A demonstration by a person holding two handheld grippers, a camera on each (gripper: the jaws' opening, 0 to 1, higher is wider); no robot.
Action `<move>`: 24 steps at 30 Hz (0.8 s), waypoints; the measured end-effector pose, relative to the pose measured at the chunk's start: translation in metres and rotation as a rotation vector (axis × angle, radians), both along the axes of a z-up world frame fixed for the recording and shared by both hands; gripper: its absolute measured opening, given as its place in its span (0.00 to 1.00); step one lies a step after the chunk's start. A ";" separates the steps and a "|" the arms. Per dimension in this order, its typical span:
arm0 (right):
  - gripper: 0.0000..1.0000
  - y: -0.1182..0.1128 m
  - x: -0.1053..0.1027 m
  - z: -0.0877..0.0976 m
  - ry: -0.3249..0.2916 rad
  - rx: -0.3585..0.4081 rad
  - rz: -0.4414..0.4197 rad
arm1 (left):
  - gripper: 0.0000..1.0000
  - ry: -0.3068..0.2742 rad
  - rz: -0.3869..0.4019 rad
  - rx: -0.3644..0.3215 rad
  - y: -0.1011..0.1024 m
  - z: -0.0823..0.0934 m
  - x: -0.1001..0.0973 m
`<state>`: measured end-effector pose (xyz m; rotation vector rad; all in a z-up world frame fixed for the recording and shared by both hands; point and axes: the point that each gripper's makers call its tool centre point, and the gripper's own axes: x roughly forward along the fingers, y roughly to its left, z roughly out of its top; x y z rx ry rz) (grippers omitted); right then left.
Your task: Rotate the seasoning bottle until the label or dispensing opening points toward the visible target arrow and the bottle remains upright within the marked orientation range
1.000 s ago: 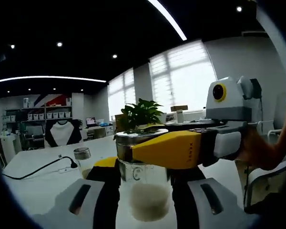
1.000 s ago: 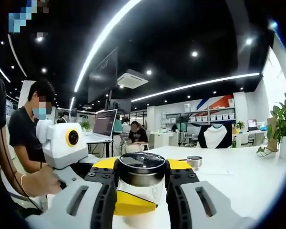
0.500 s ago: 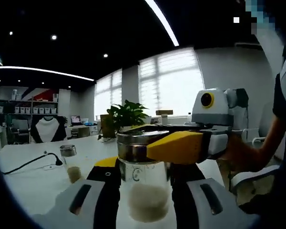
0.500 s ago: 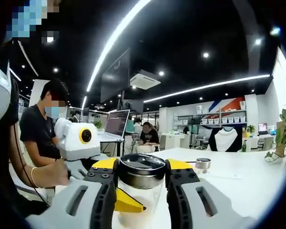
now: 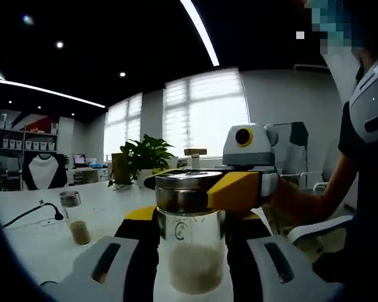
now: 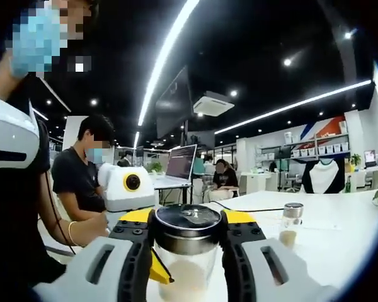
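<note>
A: Open office, dark ceiling with strip lights, and a white table (image 5: 44, 245) under both tools. What has altered since a second ago?

B: Both cameras have swung, so the background slid. In the left gripper view the window wall and potted plant (image 5: 142, 158) sit further left than before, and the second small jar (image 5: 75, 217) with its cable (image 5: 28, 215) has drifted toward the left edge. In the right gripper view that same small jar (image 6: 292, 224) is now larger and further right, and a laptop (image 6: 179, 168) stands behind.

A: And the seasoning bottle?

B: The seasoning bottle (image 5: 190, 242) stands upright, held off the table, white grains in its lower part, metal lid on top, just as earlier.

A: The tongs?

B: The left gripper (image 5: 190, 251) stays clamped on the glass body, jaws on either side. The right gripper (image 6: 186, 242) stays clamped on the lid, its yellow jaw crossing the left gripper view from the right, more end-on than before.

A: Any people?

B: A seated person (image 6: 82, 182) beyond the table.
</note>
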<state>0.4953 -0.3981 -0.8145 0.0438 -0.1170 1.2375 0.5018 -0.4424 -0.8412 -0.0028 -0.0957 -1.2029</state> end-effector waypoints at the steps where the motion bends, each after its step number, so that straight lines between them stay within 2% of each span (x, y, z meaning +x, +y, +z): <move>1: 0.40 0.000 -0.002 -0.001 0.010 -0.001 0.015 | 0.42 -0.012 -0.013 0.012 -0.001 -0.001 -0.003; 4: 0.40 0.002 -0.008 -0.003 0.019 -0.006 0.059 | 0.42 -0.030 -0.045 0.029 -0.002 -0.002 -0.009; 8: 0.41 0.004 -0.015 -0.002 0.018 0.002 0.105 | 0.42 -0.028 -0.104 0.015 -0.003 -0.001 -0.017; 12: 0.42 0.004 -0.019 -0.002 0.011 -0.007 0.127 | 0.42 -0.026 -0.124 0.023 -0.004 -0.001 -0.021; 18: 0.42 0.005 -0.017 -0.005 0.015 -0.018 0.121 | 0.42 -0.025 -0.128 0.040 -0.004 -0.003 -0.020; 24: 0.41 0.008 -0.008 -0.014 -0.005 -0.070 0.084 | 0.42 -0.012 -0.116 0.076 -0.006 -0.014 -0.011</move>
